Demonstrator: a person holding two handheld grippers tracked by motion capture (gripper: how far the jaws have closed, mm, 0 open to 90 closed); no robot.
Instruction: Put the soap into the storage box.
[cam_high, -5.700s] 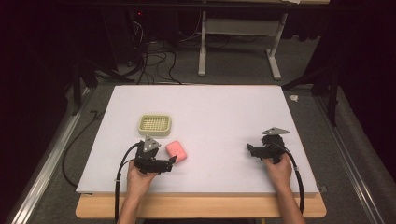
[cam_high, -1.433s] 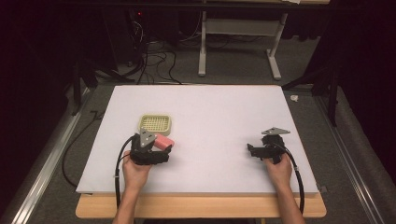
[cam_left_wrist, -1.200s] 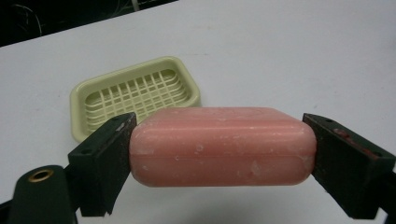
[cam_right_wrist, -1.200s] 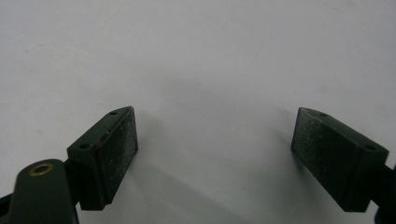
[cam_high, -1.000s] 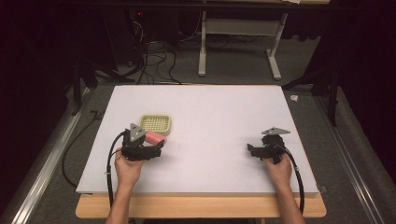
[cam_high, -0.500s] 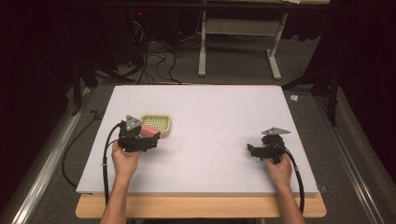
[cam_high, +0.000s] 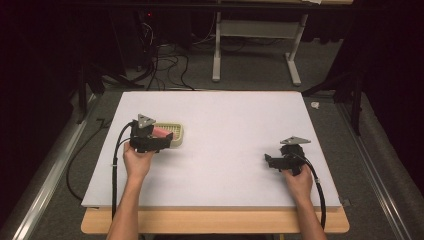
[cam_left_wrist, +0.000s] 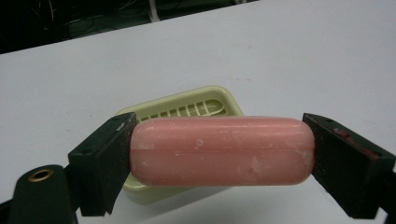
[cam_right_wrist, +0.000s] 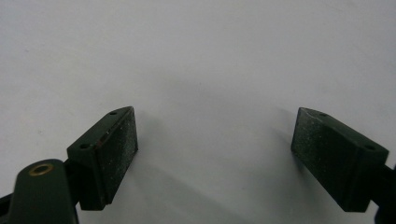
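A pink bar of soap (cam_left_wrist: 219, 150) is clamped lengthwise between the two black jaws of my left gripper (cam_left_wrist: 217, 156). It hangs just above the near edge of a pale yellow slatted soap dish (cam_left_wrist: 187, 109). From above, the left gripper (cam_high: 159, 137) sits at the dish's left side, with the pink soap (cam_high: 160, 132) over the soap dish (cam_high: 175, 135). My right gripper (cam_right_wrist: 215, 154) stands open over bare white table, nothing between its jaws; the high view shows this right gripper (cam_high: 272, 161) at the table's right, near the front.
The white tabletop (cam_high: 225, 125) stretches wide between the two hands. A black cable (cam_high: 116, 165) trails from the left gripper off the table's left side. A grey metal desk frame (cam_high: 255, 45) and tangled cables lie on the floor behind the table.
My left gripper took hold of the pink soap, lifted it and carried it back and left to the soap dish. The right gripper has stayed still.
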